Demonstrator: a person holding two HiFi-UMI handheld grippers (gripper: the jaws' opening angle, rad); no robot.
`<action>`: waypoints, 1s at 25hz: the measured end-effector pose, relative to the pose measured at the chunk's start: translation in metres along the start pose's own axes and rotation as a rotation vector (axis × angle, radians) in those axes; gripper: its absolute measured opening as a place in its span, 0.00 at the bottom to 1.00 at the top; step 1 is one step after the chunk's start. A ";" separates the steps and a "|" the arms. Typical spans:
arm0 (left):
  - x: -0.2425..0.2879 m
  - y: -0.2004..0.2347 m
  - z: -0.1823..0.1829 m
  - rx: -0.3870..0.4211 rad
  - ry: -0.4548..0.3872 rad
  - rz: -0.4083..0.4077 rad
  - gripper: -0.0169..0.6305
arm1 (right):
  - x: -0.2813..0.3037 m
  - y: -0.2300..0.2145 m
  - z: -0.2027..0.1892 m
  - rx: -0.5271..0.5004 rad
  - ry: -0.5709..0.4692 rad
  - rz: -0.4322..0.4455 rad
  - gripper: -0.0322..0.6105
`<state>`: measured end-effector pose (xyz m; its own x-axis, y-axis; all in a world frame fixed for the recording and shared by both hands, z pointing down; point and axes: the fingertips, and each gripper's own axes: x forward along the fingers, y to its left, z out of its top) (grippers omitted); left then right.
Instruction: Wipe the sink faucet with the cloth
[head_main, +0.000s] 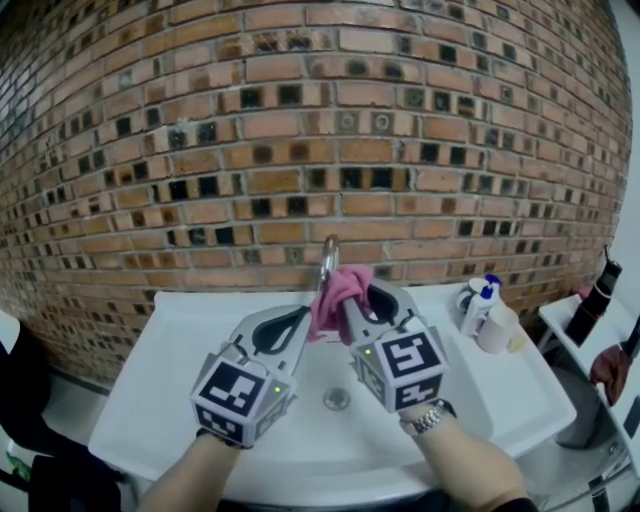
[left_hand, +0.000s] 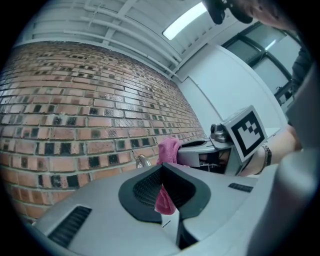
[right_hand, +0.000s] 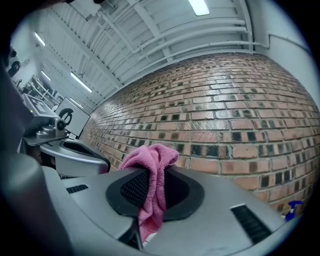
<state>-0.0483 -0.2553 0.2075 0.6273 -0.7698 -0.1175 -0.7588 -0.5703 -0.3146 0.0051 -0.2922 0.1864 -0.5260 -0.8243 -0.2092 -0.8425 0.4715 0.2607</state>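
A chrome faucet (head_main: 328, 260) rises at the back of the white sink (head_main: 180, 400), against the brick wall. A pink cloth (head_main: 338, 294) is bunched just in front of the spout and stretched between both grippers. My left gripper (head_main: 310, 322) is shut on a lower end of the cloth (left_hand: 164, 200), and the faucet tip (left_hand: 142, 161) shows just beyond its jaws. My right gripper (head_main: 362, 297) is shut on the cloth's main bunch (right_hand: 150, 162), which spills over its jaws. Both grippers sit side by side over the basin, pointing at the wall.
The drain (head_main: 337, 399) lies below the grippers. A pump bottle with a blue top (head_main: 480, 304) and a white container (head_main: 497, 328) stand on the sink's right rim. A dark bottle (head_main: 597, 298) stands on a side shelf at the far right.
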 end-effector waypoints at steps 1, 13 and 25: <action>0.002 0.003 0.000 0.001 -0.006 0.001 0.04 | 0.004 0.000 0.000 0.002 0.005 -0.002 0.14; 0.013 0.023 -0.013 -0.006 -0.013 0.007 0.04 | 0.042 -0.011 -0.005 0.024 0.020 -0.002 0.14; 0.033 0.027 -0.002 -0.027 -0.016 -0.001 0.04 | 0.059 -0.034 -0.001 0.046 0.026 -0.033 0.14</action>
<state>-0.0486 -0.2969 0.1969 0.6305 -0.7647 -0.1328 -0.7626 -0.5786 -0.2892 0.0029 -0.3569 0.1665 -0.4954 -0.8472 -0.1919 -0.8639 0.4574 0.2108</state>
